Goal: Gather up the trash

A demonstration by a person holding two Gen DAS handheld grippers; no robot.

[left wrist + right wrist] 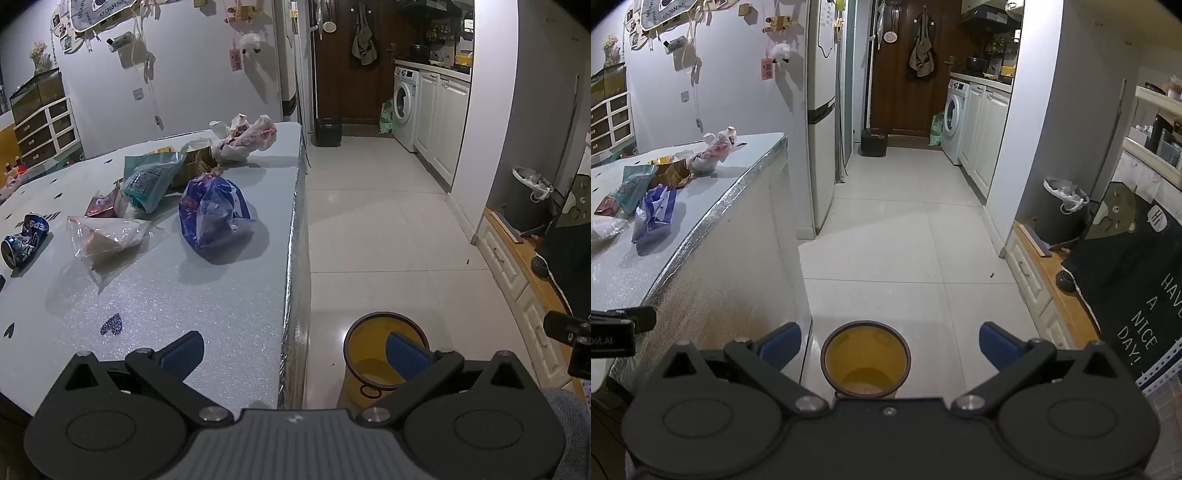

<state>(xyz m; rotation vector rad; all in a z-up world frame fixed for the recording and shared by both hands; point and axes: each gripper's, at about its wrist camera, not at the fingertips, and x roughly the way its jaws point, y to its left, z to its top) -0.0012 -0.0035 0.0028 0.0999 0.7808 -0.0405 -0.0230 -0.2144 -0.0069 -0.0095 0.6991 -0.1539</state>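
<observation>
Nothing collected yet, by the look of it. Yellow bin (866, 360) on floor, just below right gripper (889, 345), apparently empty inside. Both tools spread fully wide, gripping nothing. Left gripper (295, 349) straddling table (207, 302) edge. All trash ahead-left of it on tabletop: purple bag (214, 214) nearest, clear wrapper (107, 236), crushed can (24, 240) far left, teal pouch (151, 181), crumpled pink-white bag (247, 138) furthest. Whole pile left to move.
</observation>
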